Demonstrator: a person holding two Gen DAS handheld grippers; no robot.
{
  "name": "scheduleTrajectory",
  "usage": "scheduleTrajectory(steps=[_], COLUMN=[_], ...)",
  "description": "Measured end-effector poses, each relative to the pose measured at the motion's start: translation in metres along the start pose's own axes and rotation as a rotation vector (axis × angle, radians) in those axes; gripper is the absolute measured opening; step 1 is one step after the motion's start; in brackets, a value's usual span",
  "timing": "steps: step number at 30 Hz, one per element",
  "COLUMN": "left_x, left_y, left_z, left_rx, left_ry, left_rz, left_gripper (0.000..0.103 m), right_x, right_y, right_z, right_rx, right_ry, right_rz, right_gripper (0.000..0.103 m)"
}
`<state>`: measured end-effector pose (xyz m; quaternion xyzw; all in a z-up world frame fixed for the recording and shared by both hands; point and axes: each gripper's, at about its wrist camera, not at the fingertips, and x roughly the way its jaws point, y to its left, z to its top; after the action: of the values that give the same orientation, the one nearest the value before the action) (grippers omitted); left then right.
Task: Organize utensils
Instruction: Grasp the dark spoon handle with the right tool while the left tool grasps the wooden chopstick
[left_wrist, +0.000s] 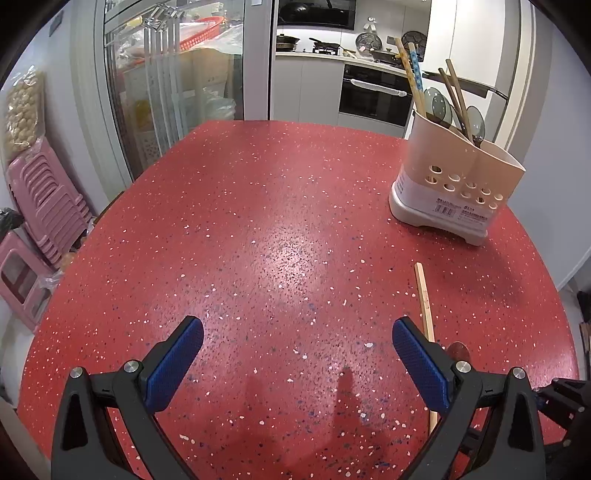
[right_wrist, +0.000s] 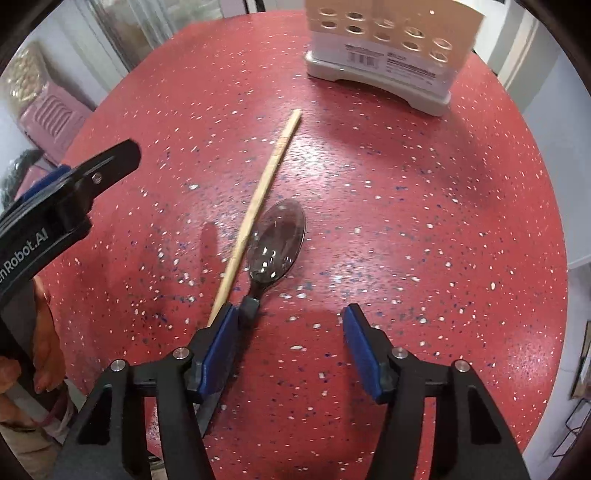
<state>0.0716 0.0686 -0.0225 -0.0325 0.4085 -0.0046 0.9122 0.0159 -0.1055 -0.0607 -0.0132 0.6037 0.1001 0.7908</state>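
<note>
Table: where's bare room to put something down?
Free: the wide red table stretch left of the utensil holder, reaching the far edge. Also right of the spoon, below the holder. Crowded: near edge, where chopstick and spoon lie side by side at the right gripper.

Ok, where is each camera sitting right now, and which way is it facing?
Left wrist: on the left gripper, angled down across the red table toward the utensil holder; its blue fingers stand apart, nothing between them.
Right wrist: on the right gripper, facing steeply down at the spoon and chopstick; the left gripper's side shows at left.
Shared: table, holder, chopstick, spoon.
</note>
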Motion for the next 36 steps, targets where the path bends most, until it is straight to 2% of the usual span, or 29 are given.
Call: scheduleTrajectory(steps=[3,5,7,8,9,11,20,28,36], left_x=[-0.002,-0.003,-0.002,-0.002,-0.001,0.001,0.016,0.044,0.065], left_y=[0.001,0.002,0.002,0.001,0.0,-0.005,-0.056,-0.081,-0.095], left_z=[-0.002,-0.003,-0.002,-0.002,-0.002,-0.002,-0.006,-0.001,0.005], left_rx=[-0.004,-0.005,-0.006,-0.007,-0.007,0.01,0.164,0.186,0.223], left_ry=[-0.003,-0.006,0.001,0.005,0.011,0.032,0.101,0.201,0.276], left_rz=[-0.008,-0.009,-0.012,-0.019,-0.027,-0.04,-0.061,-0.079,-0.065], left_gripper=[0.103,0.103,0.103,0.103,0.103,0.103,0.103,0.103,0.1], right_x=[0.003,0.002,-0.001,-0.002,-0.003,-0.004,-0.013,-0.017,-0.028], right_y=[0.012,0.013,0.011,0.01,0.009,0.004,-0.046,-0.085,-0.11], right_z=[-0.002,-0.003,-0.005,-0.006,-0.008,-0.004,-0.014,-0.01,-0.007], right_rx=[-0.046,-0.051,-0.055,-0.057,-0.06,-0.066,-0.032,0.026,0.054], right_ry=[-0.006,-0.009,-0.014,-0.014,-0.015,-0.018,-0.044,-0.065,-0.1], right_rz=[-0.051,-0.048,-0.048,-0.046,-0.044,-0.036,0.07,0.144,0.194], right_gripper=[0.057,0.051,0.029,0.028,0.021,0.013,0.012,0.012,0.012])
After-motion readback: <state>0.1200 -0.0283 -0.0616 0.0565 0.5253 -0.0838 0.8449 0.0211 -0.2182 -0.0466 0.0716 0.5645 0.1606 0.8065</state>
